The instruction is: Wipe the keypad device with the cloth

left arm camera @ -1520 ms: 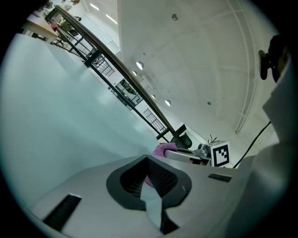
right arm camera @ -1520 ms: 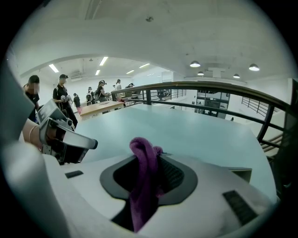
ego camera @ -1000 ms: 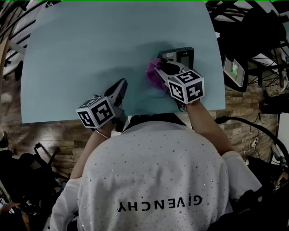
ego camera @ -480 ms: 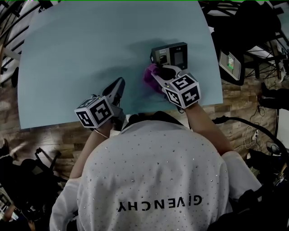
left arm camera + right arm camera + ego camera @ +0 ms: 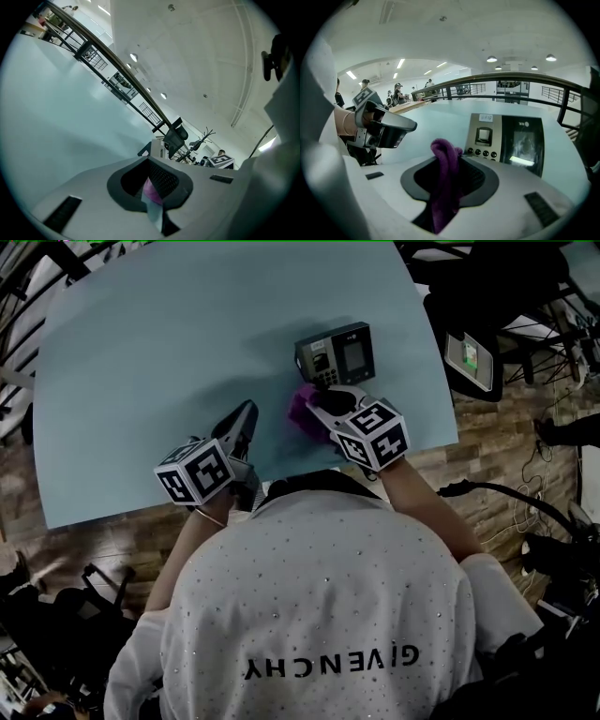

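Observation:
The keypad device (image 5: 336, 354) stands on the light blue table (image 5: 141, 362), a dark box with a small screen and a row of buttons; it faces me in the right gripper view, keypad device (image 5: 506, 138). My right gripper (image 5: 311, 403) is shut on a purple cloth (image 5: 299, 410), just in front of the device's left corner. The cloth (image 5: 444, 180) hangs bunched between the jaws. My left gripper (image 5: 247, 415) hovers to the left of the cloth, jaws together with nothing in them; it shows as left gripper (image 5: 382, 126) in the right gripper view.
The table's near edge (image 5: 281, 474) runs right under both grippers. Black stands, cables and another device (image 5: 469, 352) crowd the floor to the right of the table. The table's left and far parts are bare.
The right gripper has drawn the cloth back off the device toward the person, uncovering the keypad. The left gripper has kept its place.

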A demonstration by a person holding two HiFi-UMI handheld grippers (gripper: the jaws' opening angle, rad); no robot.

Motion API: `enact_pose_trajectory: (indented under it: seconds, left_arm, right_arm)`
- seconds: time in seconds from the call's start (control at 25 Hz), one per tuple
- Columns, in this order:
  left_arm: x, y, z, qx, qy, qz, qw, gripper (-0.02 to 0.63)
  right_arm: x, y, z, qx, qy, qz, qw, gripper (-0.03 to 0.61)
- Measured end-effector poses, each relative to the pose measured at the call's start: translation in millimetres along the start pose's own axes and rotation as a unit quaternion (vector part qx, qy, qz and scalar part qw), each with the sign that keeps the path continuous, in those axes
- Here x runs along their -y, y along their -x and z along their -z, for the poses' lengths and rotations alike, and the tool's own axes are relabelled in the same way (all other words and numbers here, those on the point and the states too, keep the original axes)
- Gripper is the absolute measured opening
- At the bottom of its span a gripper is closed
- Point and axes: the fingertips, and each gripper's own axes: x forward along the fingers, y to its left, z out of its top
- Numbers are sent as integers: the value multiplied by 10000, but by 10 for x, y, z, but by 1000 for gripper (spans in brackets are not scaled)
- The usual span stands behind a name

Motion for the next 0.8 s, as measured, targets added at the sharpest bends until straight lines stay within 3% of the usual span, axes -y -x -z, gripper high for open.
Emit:
enact_pose_trajectory:
  seconds: [0.28,0.44,0.64,0.8]
  left_arm:
    - [91,-131,-9,-38,-30,-59,10000,-8]
    - [103,-137,-61,172,-4,-199,9997,-8]
    - [143,-201,-218,496,60,-437,9978,-8]
    - [286,-371,-269,584,91,-545,9968,-8]
  right_arm:
    - [52,54,-7,45,-186,-211,9996,102]
    - [63,146,-108,218,-349,-520,9978,101]
    - [235,366,-425,657,-701,-1009,9902,101]
    - [588,586,-758,1007,-592,-992,9882,101]
